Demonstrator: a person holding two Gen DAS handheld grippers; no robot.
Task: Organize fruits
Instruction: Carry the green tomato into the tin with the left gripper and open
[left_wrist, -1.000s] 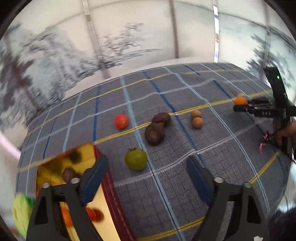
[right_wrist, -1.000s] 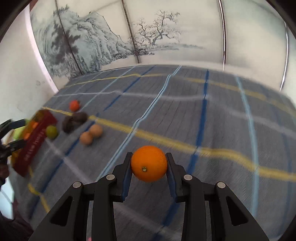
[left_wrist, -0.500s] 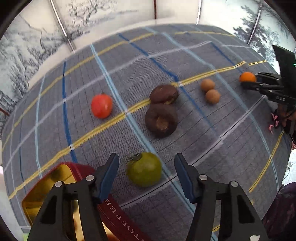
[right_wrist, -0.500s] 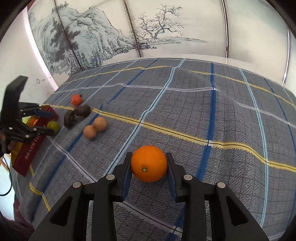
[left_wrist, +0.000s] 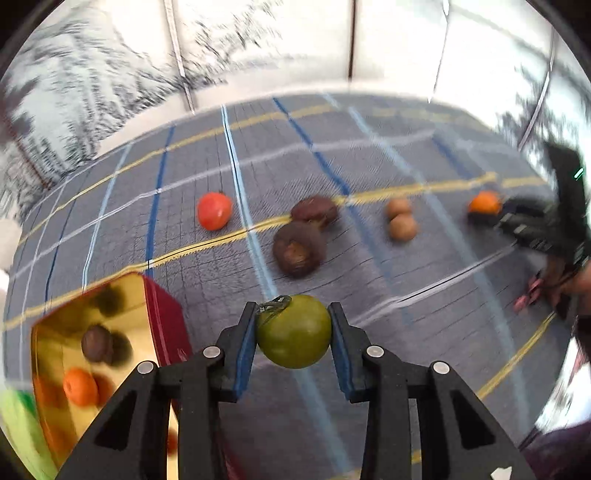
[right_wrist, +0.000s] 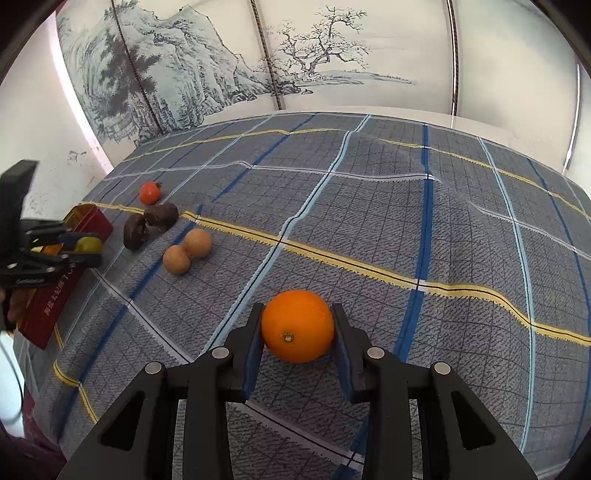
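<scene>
Two claws (left_wrist: 293, 332) (right_wrist: 297, 328) pinch green fruit (left_wrist: 293, 331), orange (right_wrist: 297, 325).

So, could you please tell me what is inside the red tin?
In the tin: a brown fruit and an orange one, mirrored in its gold lining. The left gripper, shut on the green fruit, hides the near end.

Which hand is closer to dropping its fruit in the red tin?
The left. The left gripper holds the green fruit right beside the red tin. The right gripper holds the orange across the cloth, past the other fruits.
</scene>
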